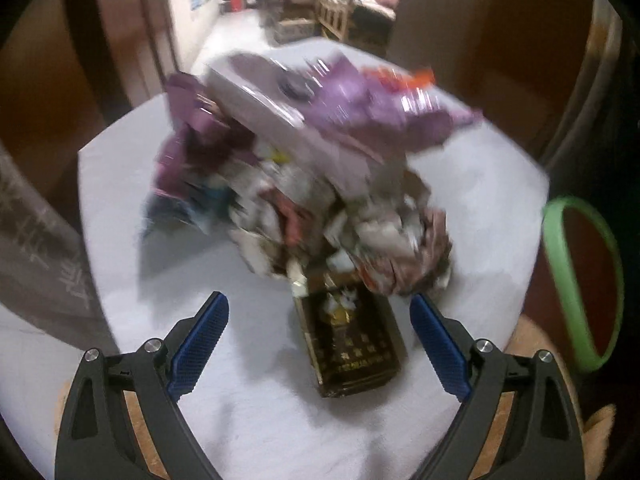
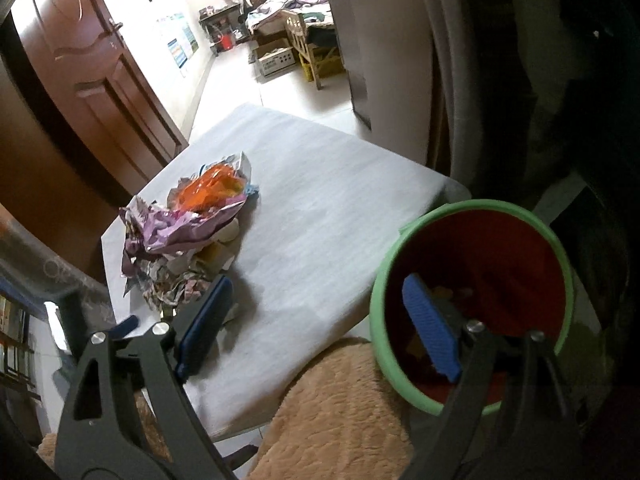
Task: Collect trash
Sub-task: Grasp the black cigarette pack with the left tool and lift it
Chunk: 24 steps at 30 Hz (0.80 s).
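My left hand-held gripper (image 1: 319,312) hangs wide and empty over the grey surface (image 1: 472,184), where a heap of trash (image 1: 304,168) sits mid-table: crumpled purple wrappers (image 1: 360,108), an orange packet (image 2: 208,188) and torn paper scraps (image 1: 380,236), all likely light, soft and crackly. Nearest my jaws lies 1 small dark carton (image 1: 352,344), apparently stiff cardboard with flat sides, which I judge the surest hold, pinched across its narrow width. The foil looks slippery; a bunched fold should grip better than a flat face. My right hand-held gripper (image 2: 320,320), also wide and empty, hovers by the green-rimmed bin (image 2: 556,248) beside the surface.
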Tool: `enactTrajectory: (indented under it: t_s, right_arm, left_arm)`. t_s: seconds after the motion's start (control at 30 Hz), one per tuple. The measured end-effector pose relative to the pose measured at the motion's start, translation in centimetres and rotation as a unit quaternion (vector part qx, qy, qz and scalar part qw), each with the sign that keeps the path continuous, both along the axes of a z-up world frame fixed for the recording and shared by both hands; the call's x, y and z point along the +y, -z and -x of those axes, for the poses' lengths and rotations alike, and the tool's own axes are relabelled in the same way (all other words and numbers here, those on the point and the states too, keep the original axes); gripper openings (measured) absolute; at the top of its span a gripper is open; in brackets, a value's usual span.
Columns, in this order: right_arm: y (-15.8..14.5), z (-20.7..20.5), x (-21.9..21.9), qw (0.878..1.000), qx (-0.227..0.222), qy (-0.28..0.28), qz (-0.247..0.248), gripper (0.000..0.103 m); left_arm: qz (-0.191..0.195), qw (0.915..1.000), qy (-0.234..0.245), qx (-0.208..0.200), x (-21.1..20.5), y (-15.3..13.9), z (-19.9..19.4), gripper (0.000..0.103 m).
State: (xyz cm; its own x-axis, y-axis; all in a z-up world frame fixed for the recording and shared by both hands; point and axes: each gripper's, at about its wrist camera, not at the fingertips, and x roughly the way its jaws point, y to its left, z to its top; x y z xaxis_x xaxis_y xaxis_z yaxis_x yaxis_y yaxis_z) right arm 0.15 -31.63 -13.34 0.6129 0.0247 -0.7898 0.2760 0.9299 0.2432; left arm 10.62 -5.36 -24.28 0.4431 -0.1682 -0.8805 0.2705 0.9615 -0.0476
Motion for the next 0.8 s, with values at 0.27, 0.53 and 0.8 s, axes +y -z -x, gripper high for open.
enactTrajectory:
  t_s: [0.27,0.53,0.8]
  right_arm:
    - [0.4,-0.3,0.6,1.0,0.008,-0.008,-0.003,0.086]
    - [1.2,-0.8,1.5,1.0,0.017,-0.022,-0.006,0.086]
    - [1.7,-1.7,3.2,0.999,0.007,-0.049,0.004,0.086]
  left_arm:
    - [-0.019,0.9988,0.019,0.04,-1.4,3.1,-0.8,0.065]
    - [0.015,0.9996,0.006,0.025,-0.4,1.7,-1.1,0.045]
    - [0.045,0.9945,-0.037,-0.087,2.1,-5.7,-0.6,0.045]
